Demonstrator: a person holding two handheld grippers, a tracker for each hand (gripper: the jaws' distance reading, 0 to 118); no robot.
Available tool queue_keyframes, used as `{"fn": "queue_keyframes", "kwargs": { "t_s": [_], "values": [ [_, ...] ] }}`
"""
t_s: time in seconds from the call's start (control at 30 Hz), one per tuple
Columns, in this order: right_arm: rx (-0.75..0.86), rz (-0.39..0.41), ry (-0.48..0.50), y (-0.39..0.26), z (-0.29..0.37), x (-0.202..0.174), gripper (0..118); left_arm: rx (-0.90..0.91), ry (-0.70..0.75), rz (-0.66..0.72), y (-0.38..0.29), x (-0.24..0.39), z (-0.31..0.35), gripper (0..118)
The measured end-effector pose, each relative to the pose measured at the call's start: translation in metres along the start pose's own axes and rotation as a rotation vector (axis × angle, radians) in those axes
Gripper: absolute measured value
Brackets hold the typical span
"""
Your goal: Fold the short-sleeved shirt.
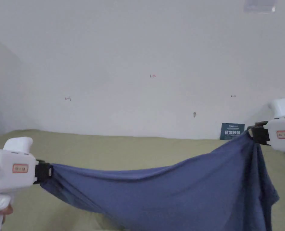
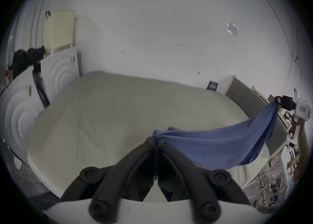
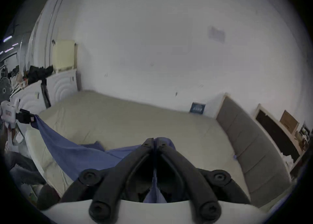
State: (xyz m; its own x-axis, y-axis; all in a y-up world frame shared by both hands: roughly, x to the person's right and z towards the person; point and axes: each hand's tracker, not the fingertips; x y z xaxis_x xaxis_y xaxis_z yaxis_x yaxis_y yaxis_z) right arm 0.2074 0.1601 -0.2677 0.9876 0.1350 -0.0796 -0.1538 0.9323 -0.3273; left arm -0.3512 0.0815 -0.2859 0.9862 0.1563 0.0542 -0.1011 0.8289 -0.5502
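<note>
The shirt (image 1: 175,192) hangs stretched above the bed (image 1: 123,150), its long axis running between the grippers. The left gripper (image 1: 51,172) pinches one end low, its fingers (image 2: 149,140) clamped on cloth; the right gripper (image 1: 249,131) grips the other end higher.

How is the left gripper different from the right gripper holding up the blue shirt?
In the head view, the left gripper sits lower, while the right gripper is held higher. At the left gripper the blue shirt runs out sideways in a sagging band; under the right gripper much more cloth hangs straight down. They share this: both are white with black jaws, both jaws are closed on the shirt's edge, and both hold it above the green bed.
</note>
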Motion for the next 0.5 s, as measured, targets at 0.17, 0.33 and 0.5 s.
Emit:
{"fn": "queue_keyframes", "kwargs": {
  "t_s": [0.17, 0.33, 0.5],
  "values": [
    [0.079, -0.064, -0.034, 0.039, 0.041, 0.026, 0, 0.072, 0.028, -0.053, 0.071, 0.028, 0.021, 2],
    [0.112, -0.136, -0.051, 0.055, 0.039, 0.045, 0, 0.098, 0.087, -0.070, 0.111, 0.041, 0.025, 2],
    [0.130, -0.174, -0.042, 0.069, 0.020, 0.046, 0, 0.121, 0.108, -0.043, 0.136, 0.040, 0.019, 2]
  ]
}}
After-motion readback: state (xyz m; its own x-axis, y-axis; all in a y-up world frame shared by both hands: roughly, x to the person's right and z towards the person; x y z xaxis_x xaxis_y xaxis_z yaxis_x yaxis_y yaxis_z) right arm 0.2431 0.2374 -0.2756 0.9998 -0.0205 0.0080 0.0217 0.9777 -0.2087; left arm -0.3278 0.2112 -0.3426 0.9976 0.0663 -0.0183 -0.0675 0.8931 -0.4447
